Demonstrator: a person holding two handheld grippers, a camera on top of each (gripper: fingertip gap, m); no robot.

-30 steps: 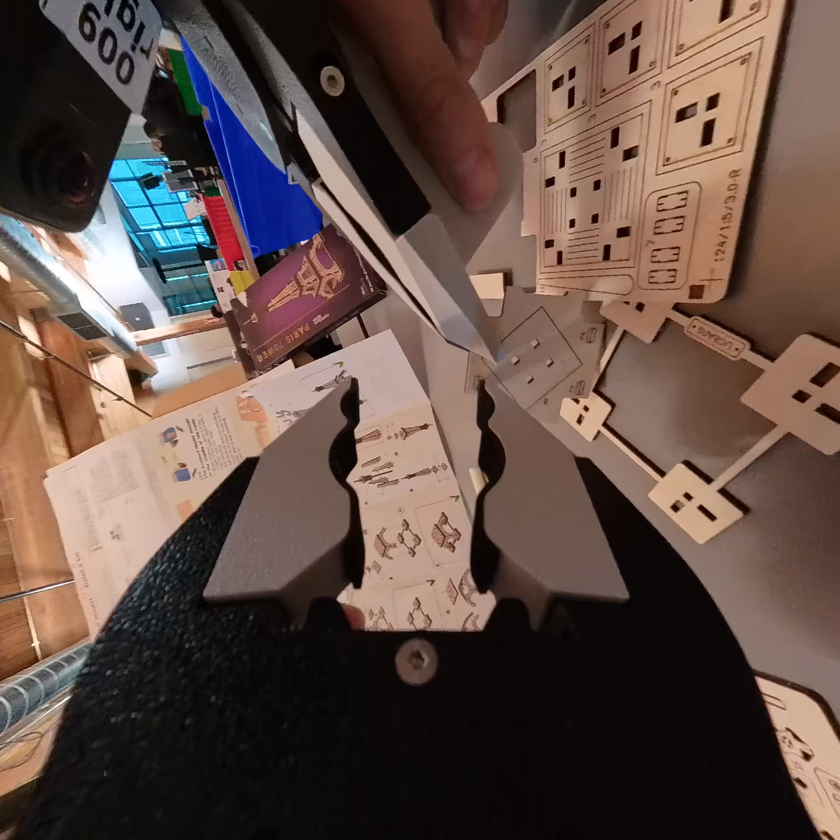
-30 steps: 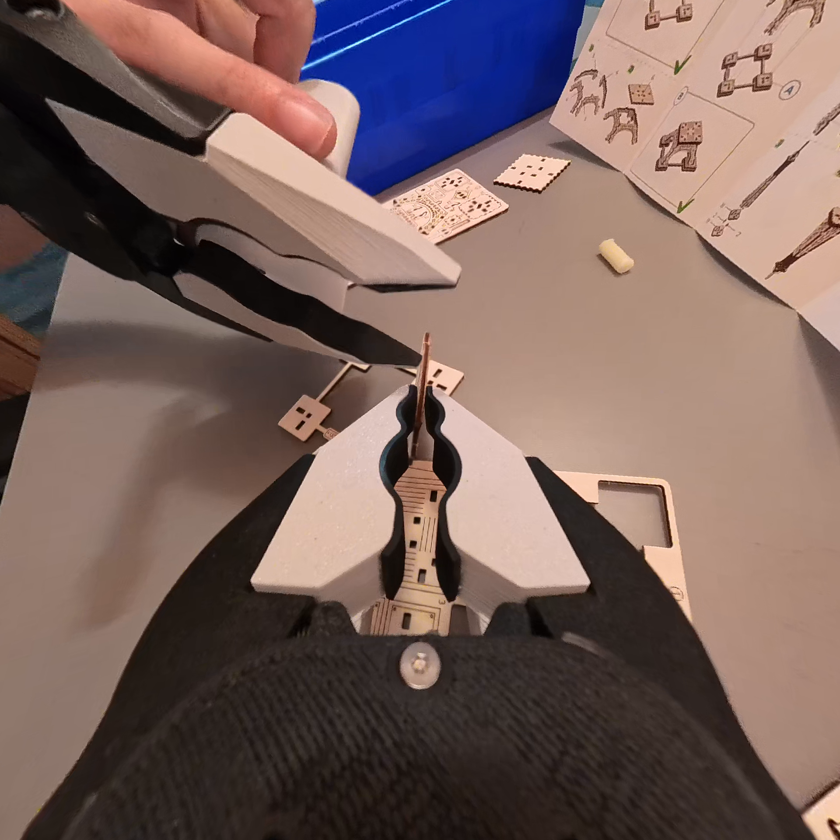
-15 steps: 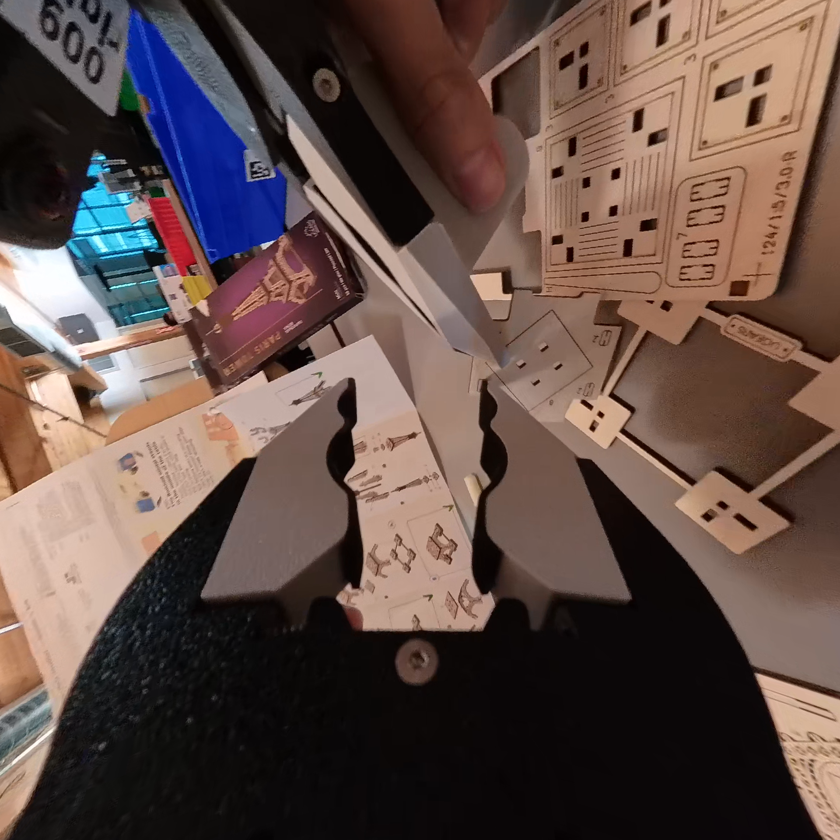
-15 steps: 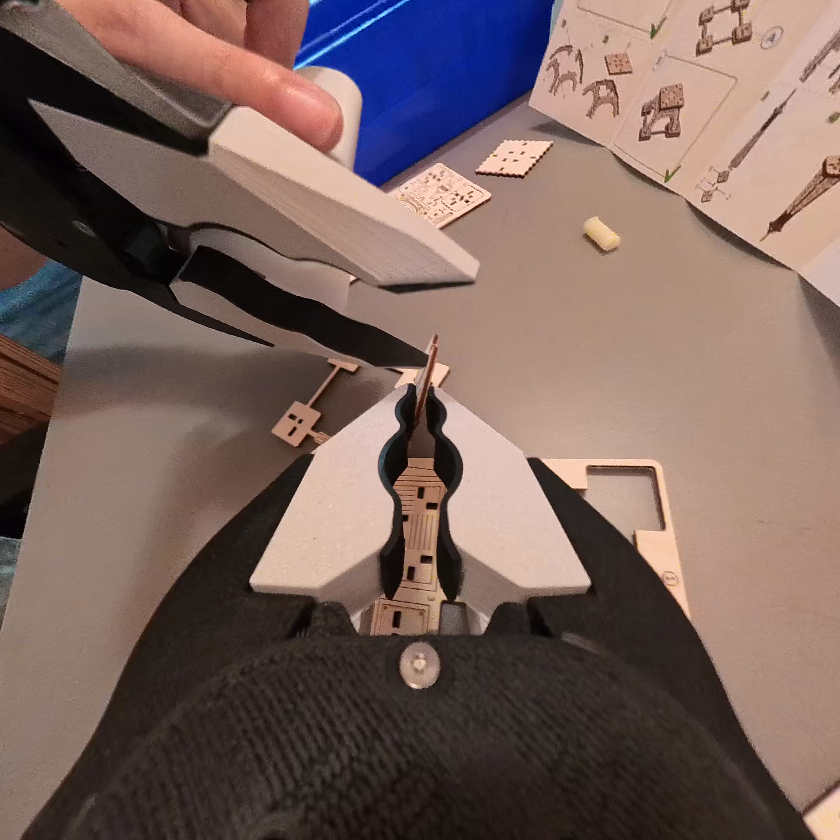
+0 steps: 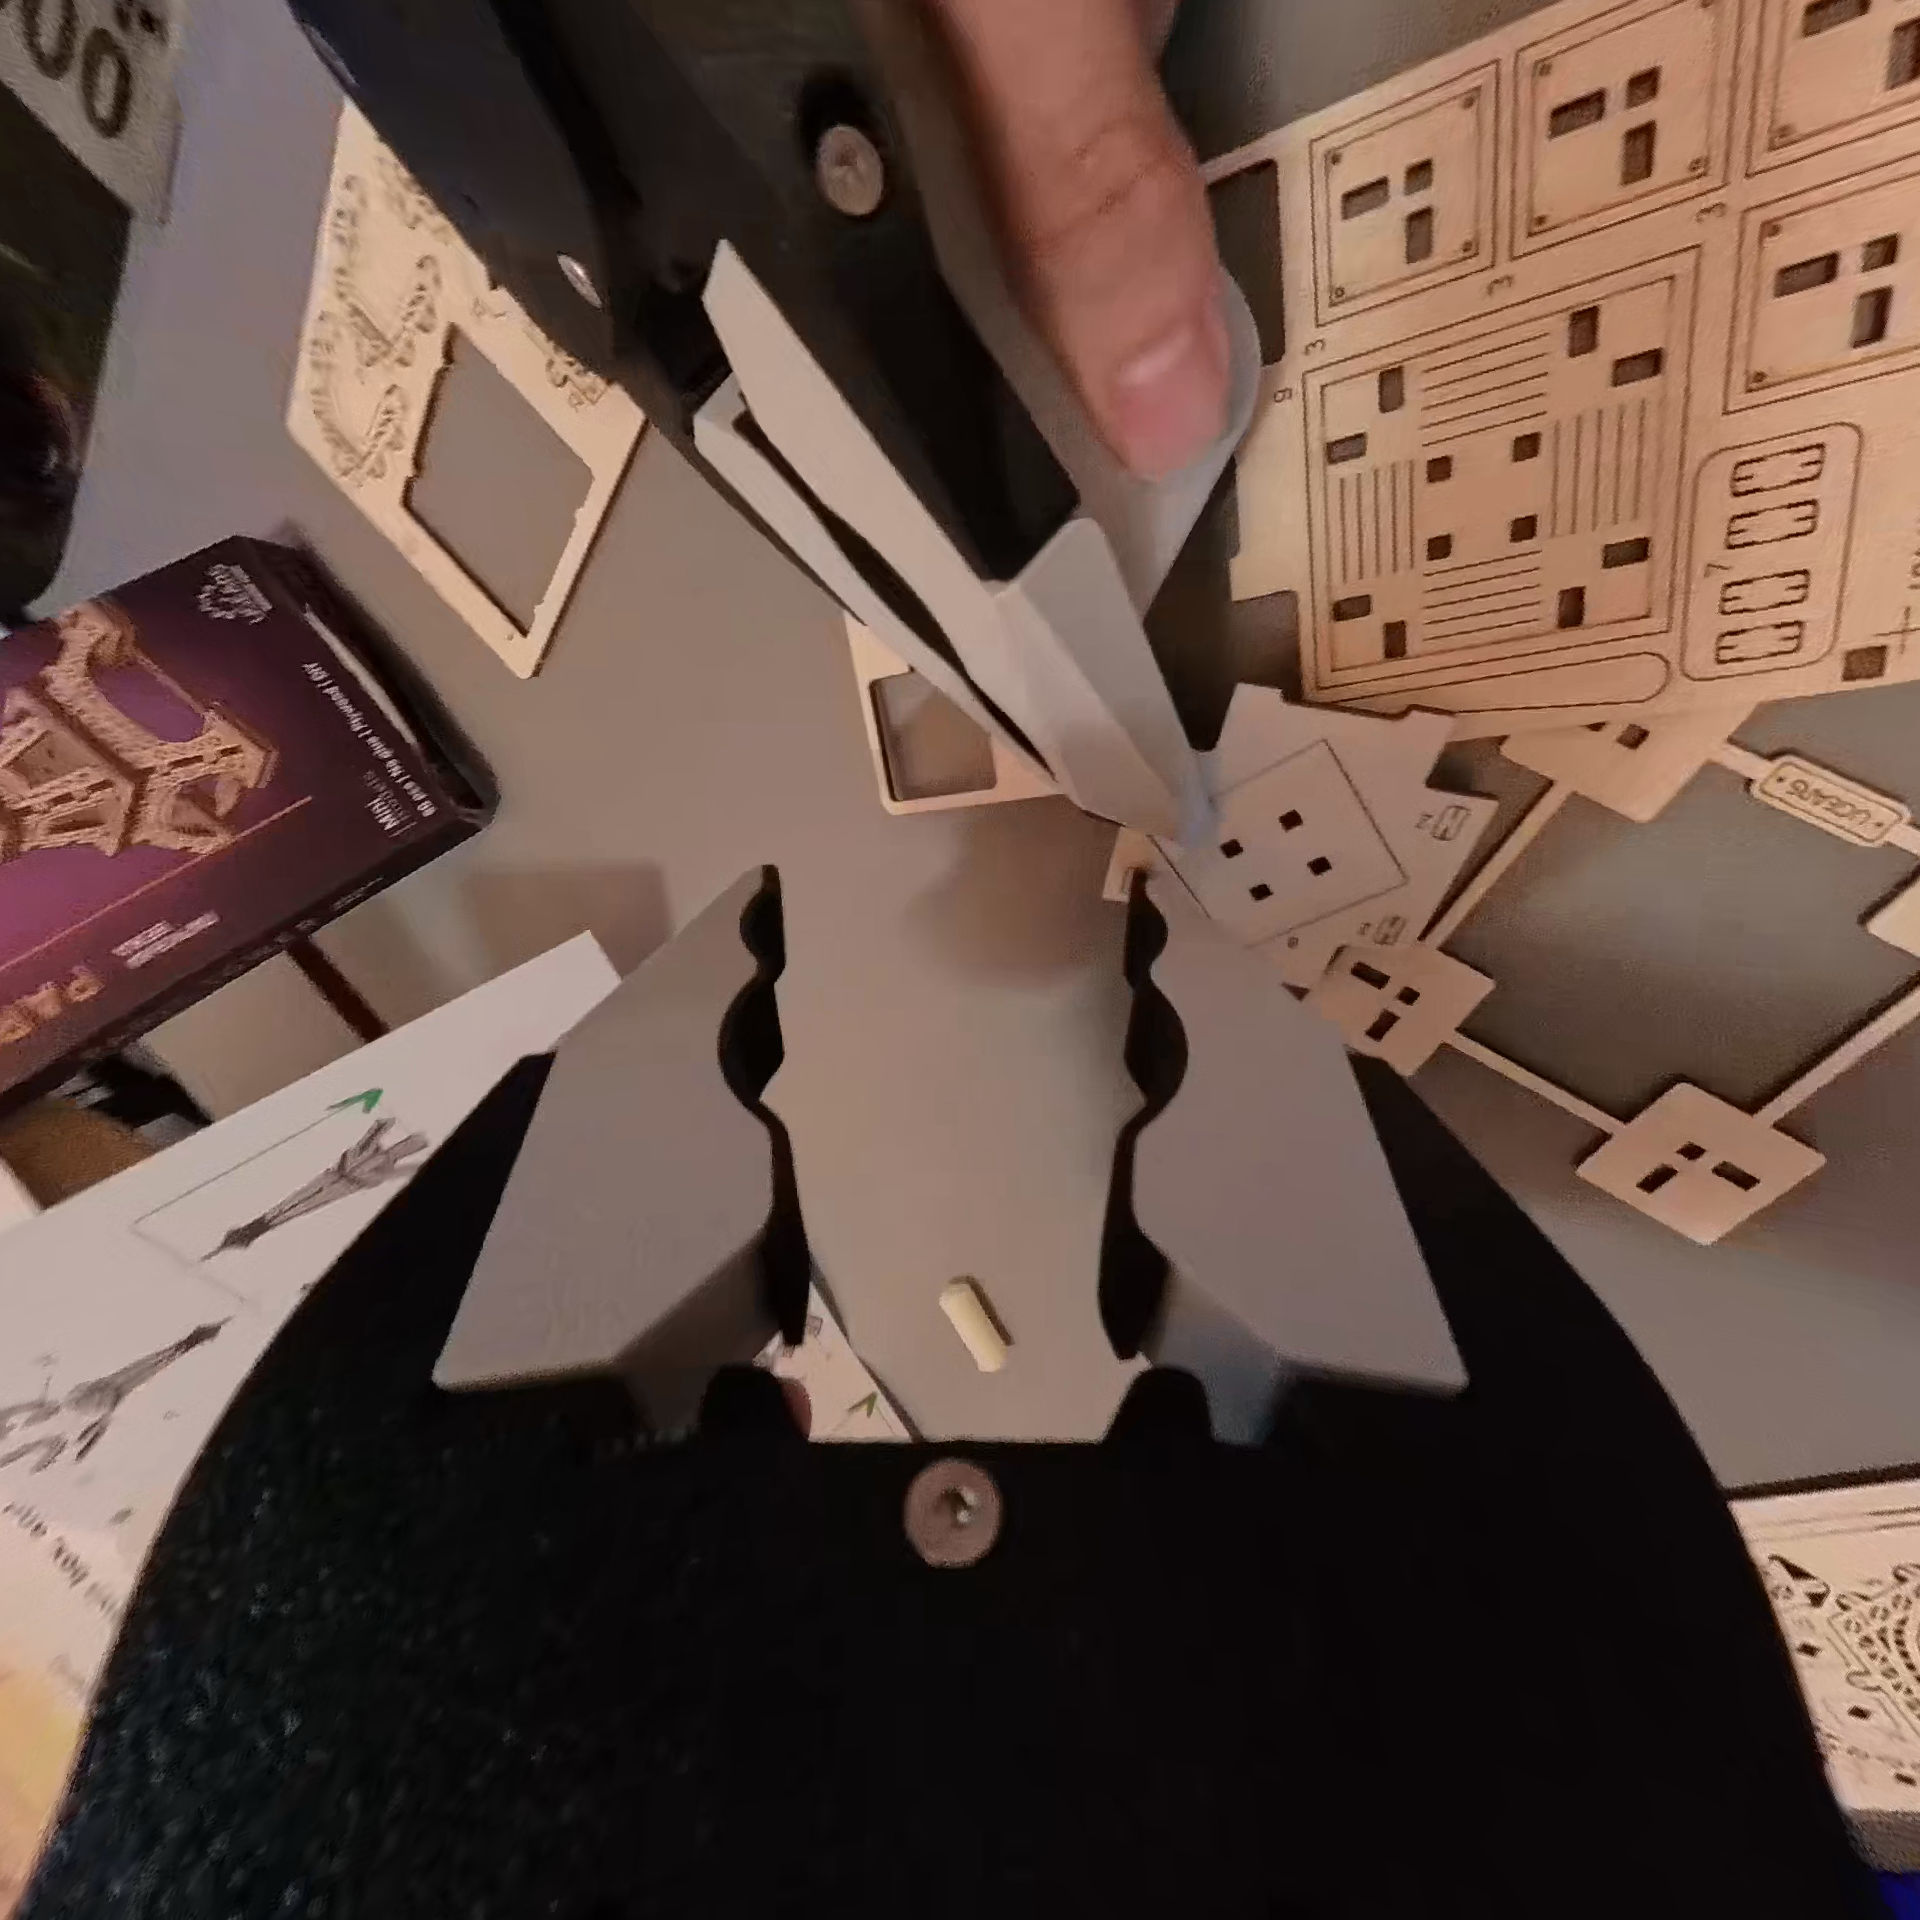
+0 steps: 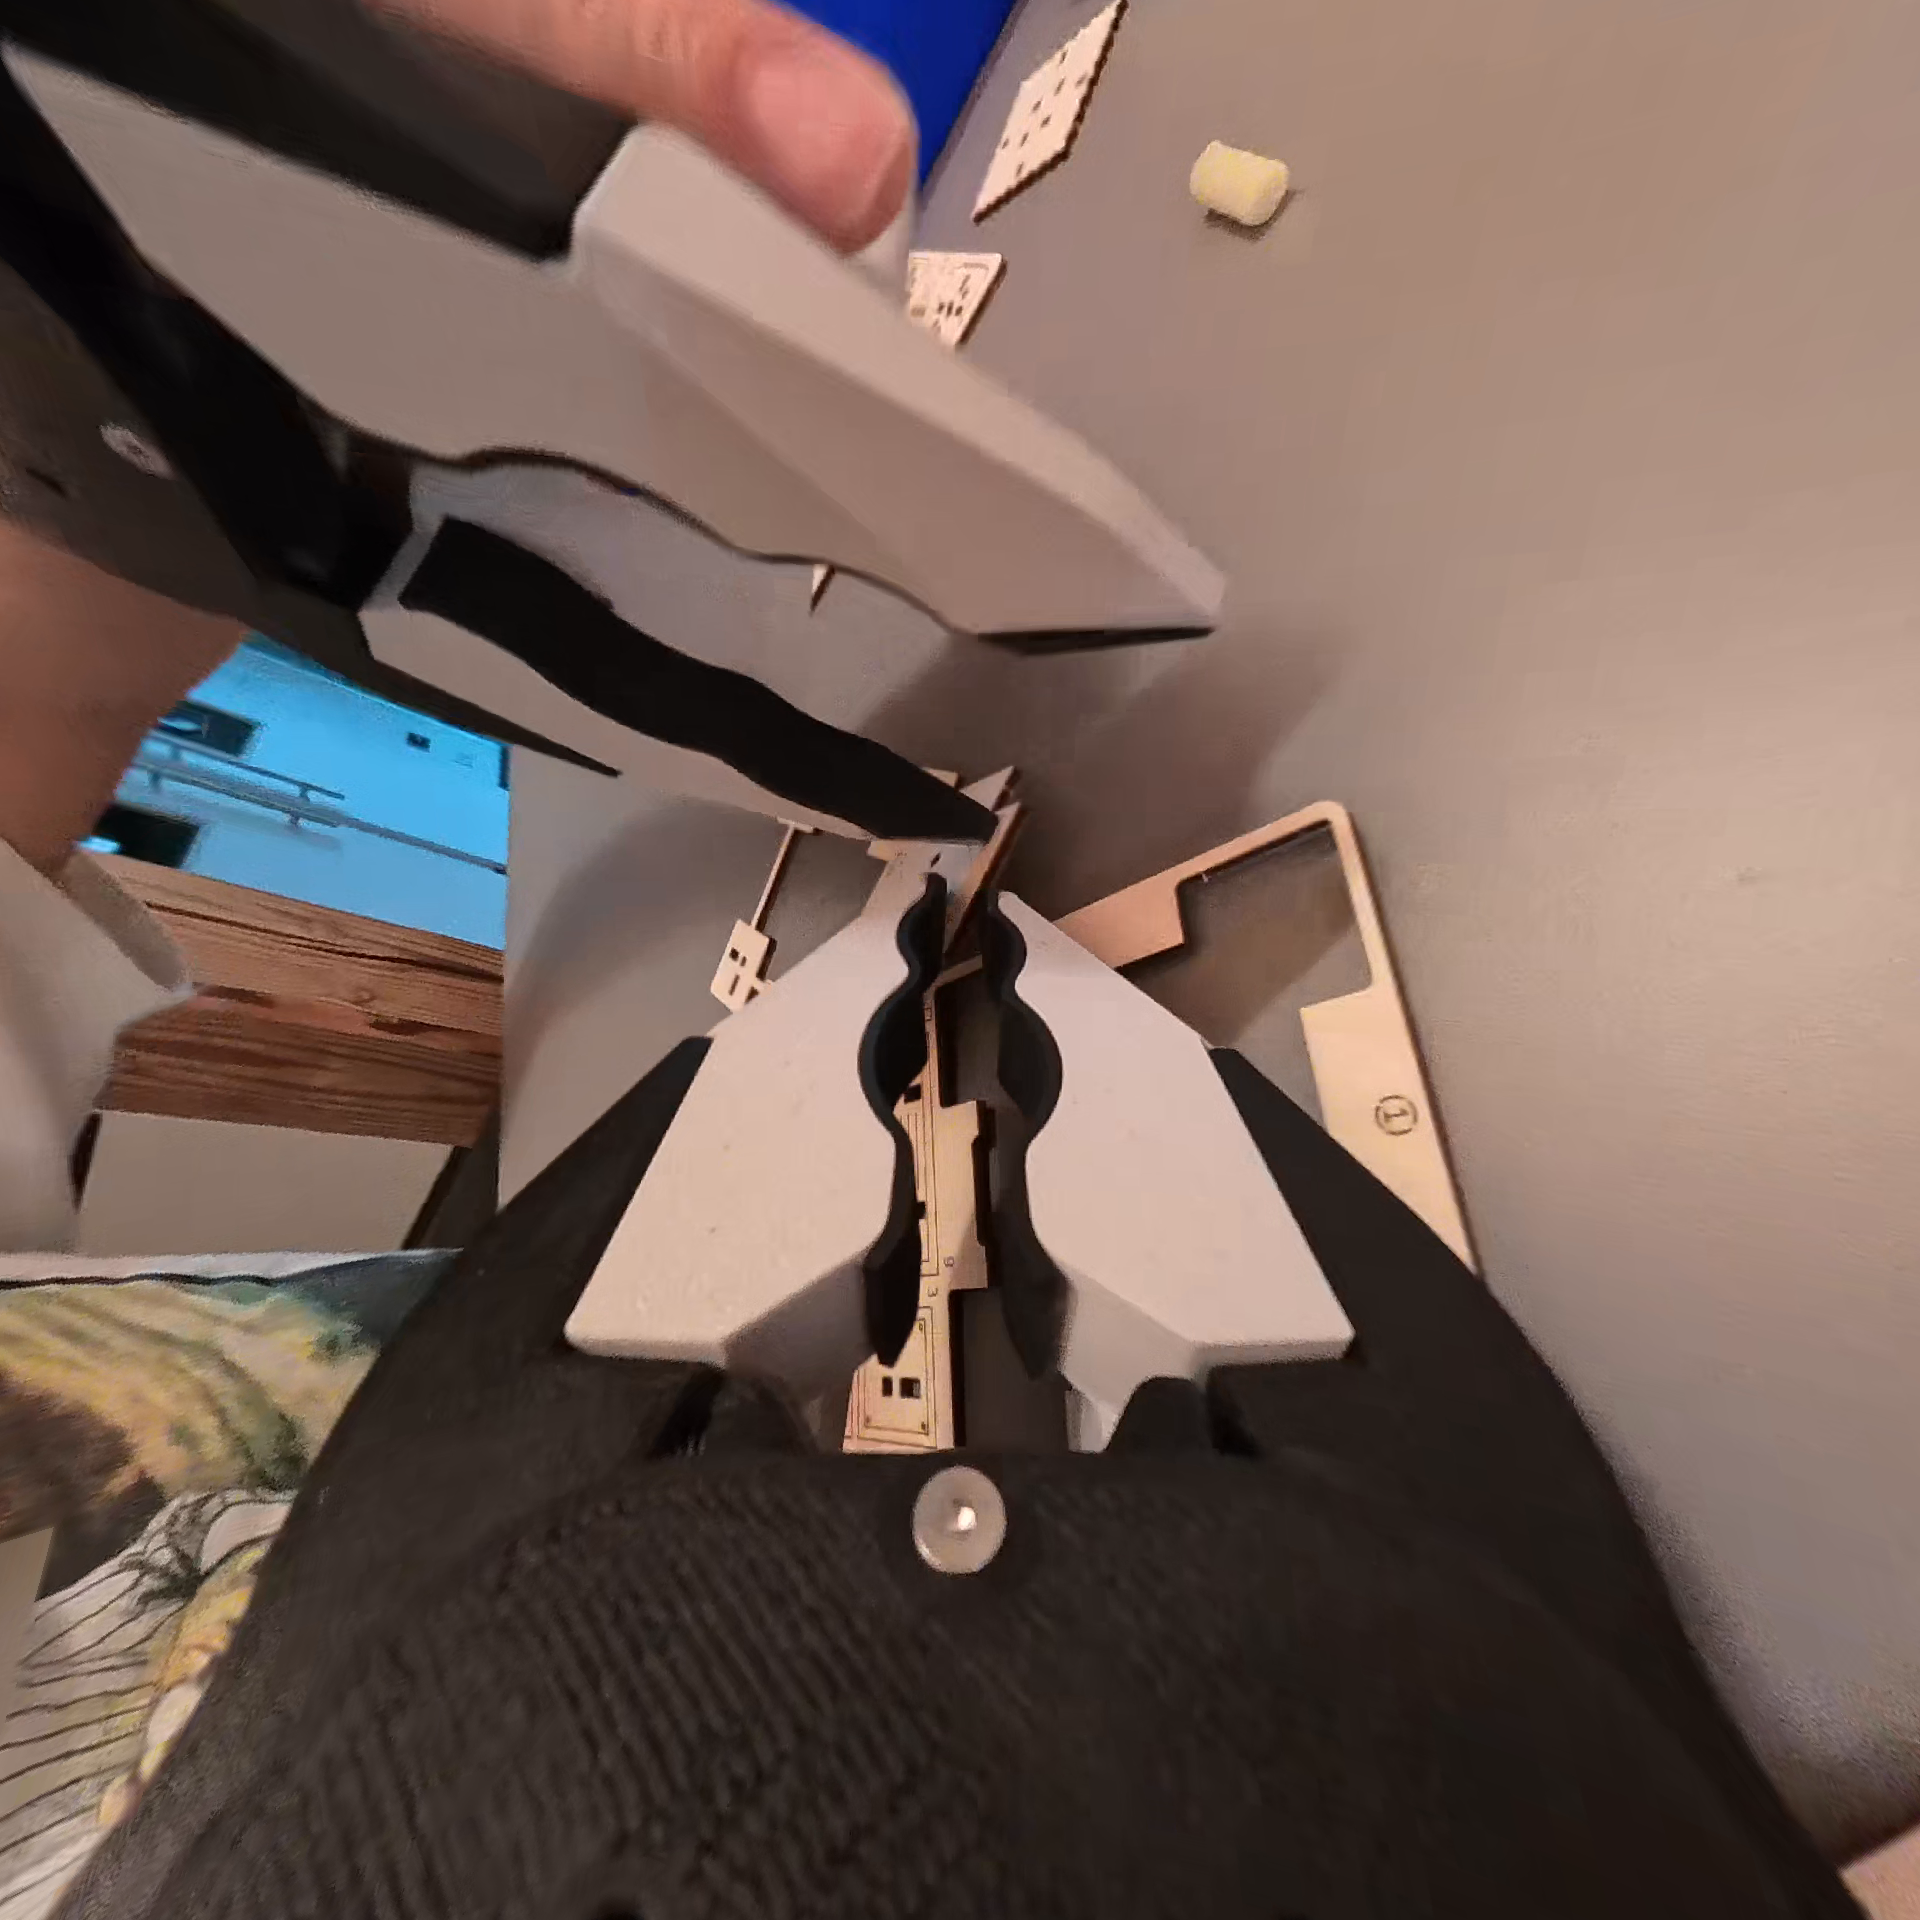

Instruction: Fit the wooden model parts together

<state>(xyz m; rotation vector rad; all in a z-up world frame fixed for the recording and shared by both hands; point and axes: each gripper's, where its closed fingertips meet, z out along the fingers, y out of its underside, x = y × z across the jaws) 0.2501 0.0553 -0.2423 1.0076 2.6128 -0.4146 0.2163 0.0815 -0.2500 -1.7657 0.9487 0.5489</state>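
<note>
Between the right tool's (image 6: 966,894) jaws, a half-hidden wooden sheet (image 6: 940,1184), seemingly pinched.

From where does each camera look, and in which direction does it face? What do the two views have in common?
Left wrist view: sits on the left gripper, facing down along its open fingers at the grey table, the wooden parts sheet and the purple box; a fingertip shows.
Right wrist view: sits on the right gripper, closed on the wooden sheet, facing along the table; a finger shows.
Shared: each shows the other gripper, the table and the small cream cylinder.
</note>
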